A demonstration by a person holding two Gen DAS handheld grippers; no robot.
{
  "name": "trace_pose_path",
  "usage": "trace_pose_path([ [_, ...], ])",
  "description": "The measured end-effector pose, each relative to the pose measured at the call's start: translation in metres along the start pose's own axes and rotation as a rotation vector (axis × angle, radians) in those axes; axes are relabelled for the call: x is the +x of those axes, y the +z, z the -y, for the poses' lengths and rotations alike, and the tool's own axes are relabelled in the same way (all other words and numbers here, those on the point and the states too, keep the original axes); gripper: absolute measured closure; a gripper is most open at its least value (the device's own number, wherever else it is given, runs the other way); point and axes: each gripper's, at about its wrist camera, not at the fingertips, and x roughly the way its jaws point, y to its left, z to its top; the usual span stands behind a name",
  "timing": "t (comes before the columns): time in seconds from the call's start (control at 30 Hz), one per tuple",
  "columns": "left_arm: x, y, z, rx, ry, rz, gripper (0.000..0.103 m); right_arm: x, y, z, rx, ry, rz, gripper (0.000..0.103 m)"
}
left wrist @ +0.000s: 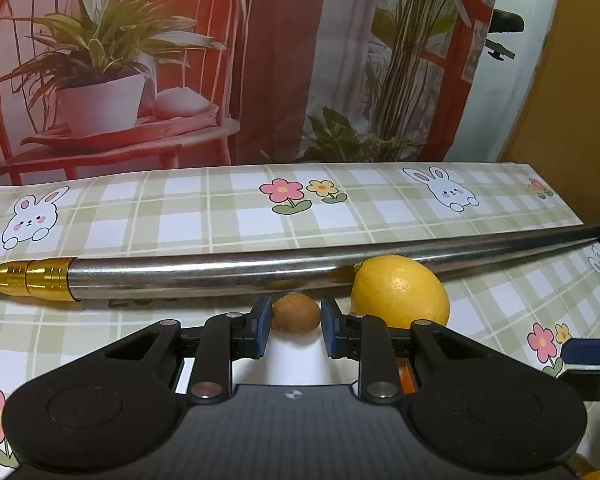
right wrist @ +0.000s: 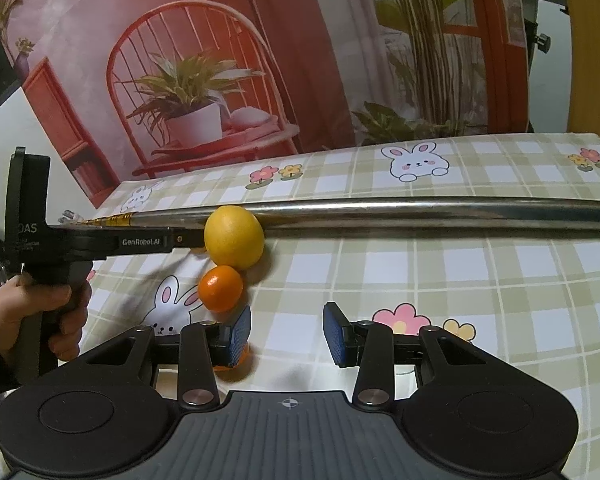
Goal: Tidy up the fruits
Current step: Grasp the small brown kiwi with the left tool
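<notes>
Now my left gripper (left wrist: 296, 316) holds the kiwi (left wrist: 295, 314) in narrow jaws beside the lemon (left wrist: 400, 296) on the bench (left wrist: 220, 216); my right gripper (right wrist: 287, 332) stands apart, empty, near the tangerine (right wrist: 220, 288).

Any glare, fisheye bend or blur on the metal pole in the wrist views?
Left wrist: the metal pole bows in an arc from fisheye distortion, its steel carries soft reflections including a yellow tint beside the lemon, and focus stays sharp. Right wrist: the pole looks straighter, with a bright streak along its top, and the mandarin casts a soft shadow on the tablecloth.
</notes>
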Motion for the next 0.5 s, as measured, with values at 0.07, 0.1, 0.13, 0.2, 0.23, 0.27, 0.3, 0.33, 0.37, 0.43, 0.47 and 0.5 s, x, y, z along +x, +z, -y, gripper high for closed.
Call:
trace_pose_path([
  [0.07,0.0003,0.0002,0.0003,0.003,0.001,0.004,0.074,0.0016,-0.0005,0.0003,-0.001,-0.001,-0.004,0.065],
  [0.1,0.0003,0.0001,0.0001,0.004,0.001,0.005,0.074,0.0023,-0.0006,0.0003,0.0,-0.002,-0.006,0.065],
  [0.13,0.0005,0.0002,0.0,0.004,0.001,0.007,0.074,0.003,-0.0007,0.0003,0.0,-0.001,-0.008,0.065],
  [0.2,0.0016,0.0006,-0.0005,-0.001,-0.001,0.006,0.072,0.0034,-0.0006,0.0001,-0.001,-0.001,-0.009,0.065],
  [0.23,0.0024,0.0008,-0.0008,-0.002,-0.002,0.004,0.072,0.0036,-0.0006,-0.0002,-0.003,-0.002,-0.009,0.065],
  [0.27,0.0034,0.0007,-0.0008,-0.002,-0.004,0.0,0.071,0.0038,-0.0005,-0.0001,-0.003,-0.002,-0.009,0.065],
  [0.3,0.0042,0.0003,-0.0003,0.0,-0.003,-0.006,0.071,0.004,-0.0003,-0.0001,-0.004,-0.001,-0.01,0.065],
  [0.33,0.0047,-0.0006,-0.0001,0.003,-0.004,-0.009,0.071,0.0043,-0.0002,-0.0003,-0.005,-0.001,-0.01,0.065],
  [0.37,0.0046,-0.0014,0.0,0.005,-0.006,-0.011,0.071,0.004,-0.0004,-0.0007,-0.006,-0.002,-0.01,0.065],
  [0.43,0.0059,-0.0031,-0.0001,0.008,-0.003,-0.021,0.073,0.0038,0.0,-0.0003,-0.006,-0.004,-0.01,0.065],
  [0.47,0.0051,-0.0042,-0.0005,0.01,-0.003,-0.015,0.073,0.0038,0.0002,-0.0001,-0.005,-0.004,-0.009,0.065],
  [0.5,0.0042,-0.0048,-0.0008,0.012,0.001,-0.013,0.073,0.0041,0.0004,0.0003,-0.005,-0.005,-0.009,0.065],
])
